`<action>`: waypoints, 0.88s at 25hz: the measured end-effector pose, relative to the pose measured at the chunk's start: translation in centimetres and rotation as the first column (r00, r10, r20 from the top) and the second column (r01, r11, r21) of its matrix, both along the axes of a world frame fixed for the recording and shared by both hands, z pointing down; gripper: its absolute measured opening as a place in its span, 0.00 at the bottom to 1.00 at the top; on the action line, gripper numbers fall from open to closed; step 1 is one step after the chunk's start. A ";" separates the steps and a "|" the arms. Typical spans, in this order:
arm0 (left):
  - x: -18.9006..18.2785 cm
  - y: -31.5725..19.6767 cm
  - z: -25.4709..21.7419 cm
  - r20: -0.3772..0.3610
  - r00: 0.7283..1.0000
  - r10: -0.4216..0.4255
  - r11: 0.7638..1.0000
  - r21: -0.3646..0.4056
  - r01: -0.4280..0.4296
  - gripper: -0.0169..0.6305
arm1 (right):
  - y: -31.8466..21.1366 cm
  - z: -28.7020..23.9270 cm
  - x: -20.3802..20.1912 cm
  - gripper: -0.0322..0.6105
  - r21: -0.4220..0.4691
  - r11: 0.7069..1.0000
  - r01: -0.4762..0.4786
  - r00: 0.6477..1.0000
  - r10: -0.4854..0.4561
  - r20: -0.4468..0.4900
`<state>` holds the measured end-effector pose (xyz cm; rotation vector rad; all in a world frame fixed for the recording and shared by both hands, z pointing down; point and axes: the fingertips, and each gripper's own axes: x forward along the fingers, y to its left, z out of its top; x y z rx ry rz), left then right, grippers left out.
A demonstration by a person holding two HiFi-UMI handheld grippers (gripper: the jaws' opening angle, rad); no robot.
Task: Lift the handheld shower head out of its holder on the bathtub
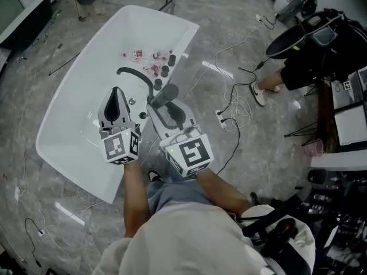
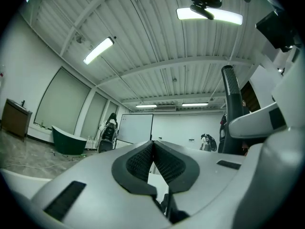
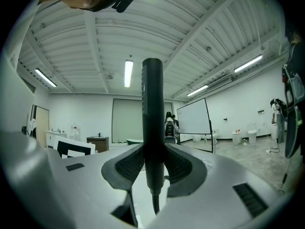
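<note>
The shower head (image 3: pixel 153 123) is standing upright between the pads of the right tongs (image 3: pixel 153 165), which are gripping its dark handle partway open, the pads pressing on both sides. Its hose (image 3: pixel 154 203) is hanging down from the bottom of the handle. In the head view the shower head (image 1: pixel 166 94) is sitting well above the bathtub (image 1: pixel 63 153), so it is judged to be out of its holder, and the lift is nearing its end.

The left tongs (image 2: pixel 153 157) are closed pad to pad and holding nothing, just beside the right tongs (image 1: pixel 172 118).

To finish well, the right hand should be holding the same pressure. Squeezing harder is adding nothing, while loosening is risking a slip of the smooth handle. Carrying the handle upright is helping the hose trail straight down instead of dragging sideways. The hose should be running free of the dark fittings (image 1: pixel 164 69) on the tub's rim, and any tug felt there is a reason to pause. The left tongs (image 1: pixel 118 106) are best staying clear of the hose. Cables (image 1: pixel 232 105) are lying on the floor (image 1: pixel 258 148) beside the tub, so stepping back calls for care.
</note>
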<state>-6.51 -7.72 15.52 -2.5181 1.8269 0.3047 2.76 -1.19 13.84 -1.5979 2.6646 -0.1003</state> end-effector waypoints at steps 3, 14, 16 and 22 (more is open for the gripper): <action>0.7 0.8 -0.1 -0.002 1.000 0.015 1.000 0.005 -0.015 0.05 | 0.9 0.0 0.6 0.26 0.000 1.000 -0.012 1.000 0.012 -0.005; 0.7 2.5 0.1 0.025 0.999 0.043 0.999 -0.012 -0.042 0.05 | 2.3 0.4 -0.9 0.26 -0.011 1.000 0.005 1.000 -0.006 -0.015; 0.3 2.2 0.1 0.026 0.999 0.038 0.999 -0.009 -0.038 0.05 | 1.9 0.6 -1.2 0.26 -0.012 1.000 0.007 1.000 -0.008 -0.015; -0.4 1.8 0.2 0.040 0.999 0.035 0.999 -0.007 -0.035 0.05 | 1.0 0.7 -1.7 0.26 -0.013 1.000 -0.005 1.000 0.005 -0.007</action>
